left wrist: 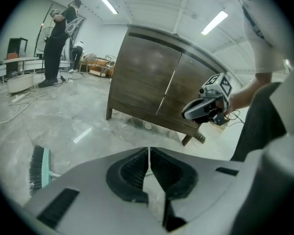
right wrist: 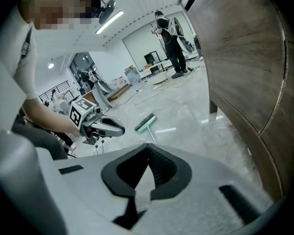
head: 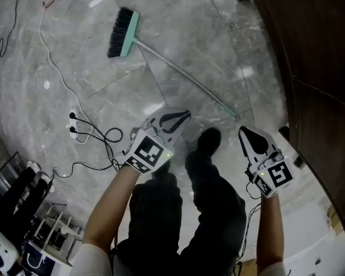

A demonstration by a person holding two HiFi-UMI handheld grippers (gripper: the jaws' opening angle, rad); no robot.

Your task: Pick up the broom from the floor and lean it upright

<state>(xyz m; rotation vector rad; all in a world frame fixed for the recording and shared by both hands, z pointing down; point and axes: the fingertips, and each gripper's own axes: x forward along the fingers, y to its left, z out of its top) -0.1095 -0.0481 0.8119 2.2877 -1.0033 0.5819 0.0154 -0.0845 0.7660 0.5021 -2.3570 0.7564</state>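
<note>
The broom (head: 123,33) lies flat on the grey floor, its teal head with black bristles far ahead and its thin handle (head: 184,76) running down-right toward my feet. Both grippers hang above the floor, short of the handle's near end. My left gripper (head: 183,115) is shut with nothing in it; its own view shows the pads meeting (left wrist: 149,151) and the broom head (left wrist: 39,168) at lower left. My right gripper (head: 244,131) is also shut and empty, and its own jaws (right wrist: 148,146) point toward the broom head (right wrist: 146,123). Neither gripper touches the broom.
A dark wooden cabinet (head: 310,68) stands along the right. A power strip with cables (head: 75,125) lies on the floor at left, and a rack (head: 23,211) sits at bottom left. My legs and a black shoe (head: 210,140) are between the grippers. People stand far off (left wrist: 56,43).
</note>
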